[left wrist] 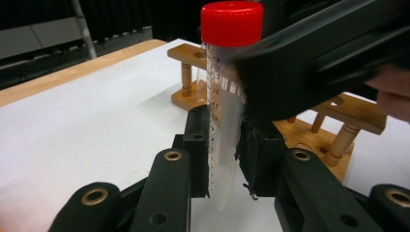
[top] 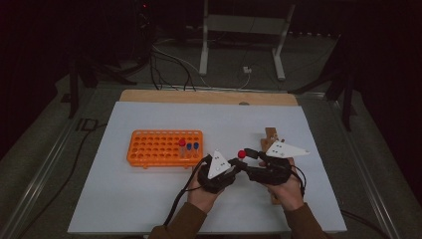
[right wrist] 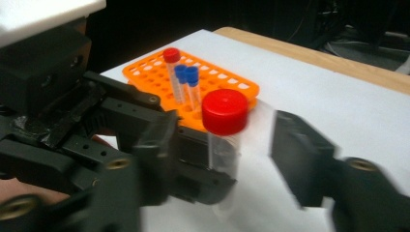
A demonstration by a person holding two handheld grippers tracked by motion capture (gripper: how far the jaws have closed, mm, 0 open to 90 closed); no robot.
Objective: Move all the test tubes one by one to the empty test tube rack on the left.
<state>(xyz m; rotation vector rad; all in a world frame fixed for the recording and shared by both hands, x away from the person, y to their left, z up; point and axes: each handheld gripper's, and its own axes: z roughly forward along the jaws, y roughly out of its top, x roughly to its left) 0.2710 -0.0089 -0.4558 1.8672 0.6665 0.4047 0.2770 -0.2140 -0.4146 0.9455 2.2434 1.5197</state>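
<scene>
From above, your left gripper (top: 230,172) and right gripper (top: 249,158) meet near the tabletop's front edge, the red-capped tube (top: 242,154) between them. In the left gripper view, your jaws clamp the upright tube (left wrist: 223,130) low down. In the right gripper view, your jaws stand parted around the tube (right wrist: 225,145), one pad clear of it.

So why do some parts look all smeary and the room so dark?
High view: dim all round, only the white table catches light. Right gripper view: the right gripper's fingers are smeared by motion blur, while the red-capped tube looks fairly sharp. Left gripper view: the tube's scale is crisp; the wooden rack behind is soft.
</scene>
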